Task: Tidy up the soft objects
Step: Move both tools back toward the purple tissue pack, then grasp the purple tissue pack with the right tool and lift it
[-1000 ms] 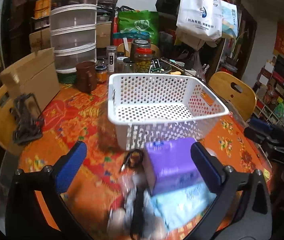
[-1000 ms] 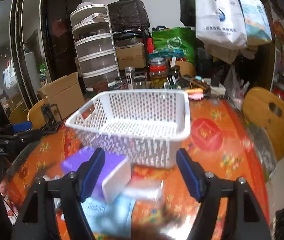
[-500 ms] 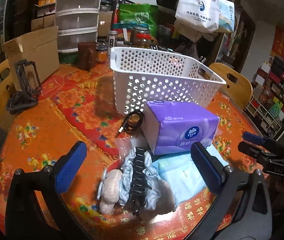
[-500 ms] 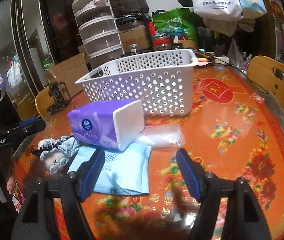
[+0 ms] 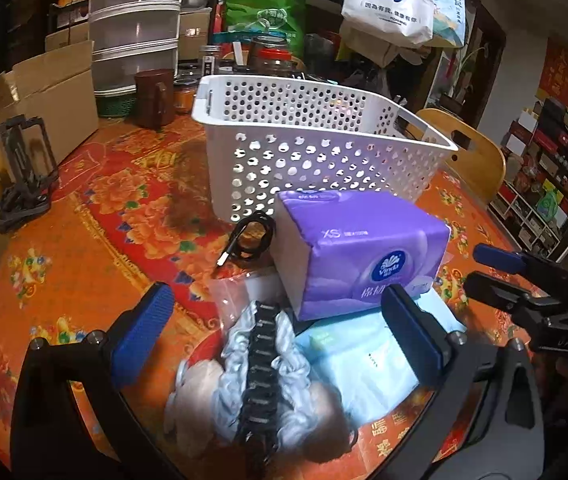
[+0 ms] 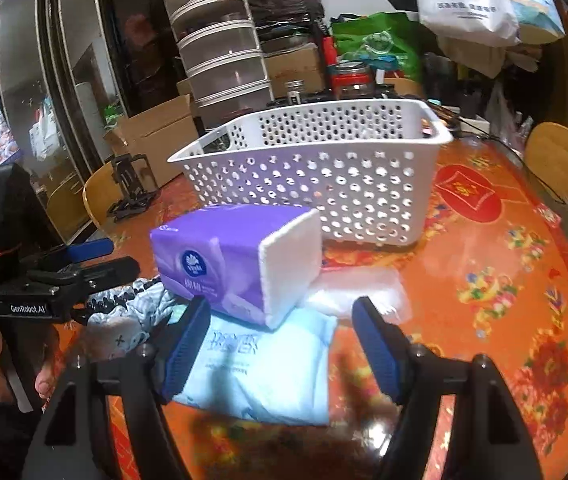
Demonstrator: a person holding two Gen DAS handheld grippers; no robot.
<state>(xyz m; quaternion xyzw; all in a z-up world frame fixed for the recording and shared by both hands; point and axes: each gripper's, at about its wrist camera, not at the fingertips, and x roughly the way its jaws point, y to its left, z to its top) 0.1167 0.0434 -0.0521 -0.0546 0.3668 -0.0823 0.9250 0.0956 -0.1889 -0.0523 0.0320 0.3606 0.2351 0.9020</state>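
Clearly nothing has gone into the white basket [image 5: 323,148] yet: its perforated walls show no contents, and the soft things lie in a heap on the orange flowered tablecloth [image 5: 84,248] just in front of it. A purple tissue pack [image 5: 359,252] sits on top, leaning over a pale blue wipes packet [image 6: 264,364]; to its left lies a grey-blue scrunchie [image 5: 284,344] with a black toothed hair clip [image 5: 262,364] across it, on what looks like a pinkish plush piece — blurred, so hard to name. A clear plastic bag [image 6: 359,292] lies flat beside the tissues, and a coiled black cable [image 5: 252,236] rests between the heap and the basket wall. The left gripper [image 5: 280,332] hangs over the scrunchie and clip with its blue fingers spread wide and nothing between the pads; the right gripper [image 6: 284,344] hovers above the blue packet, its fingers likewise well apart and touching nothing. My reading is that this is the approach to a first pick, each tool lined up on its own item. The next move calls for lowering until the pads straddle the target, then closing gently — the scrunchie will squash and the clip may snag or come along with it, while the flat packet is pinned under the tissues and may need the pack lifted away first. Beyond stand stacked drawers [image 6: 224,56], a cardboard box [image 5: 52,92] and jars.
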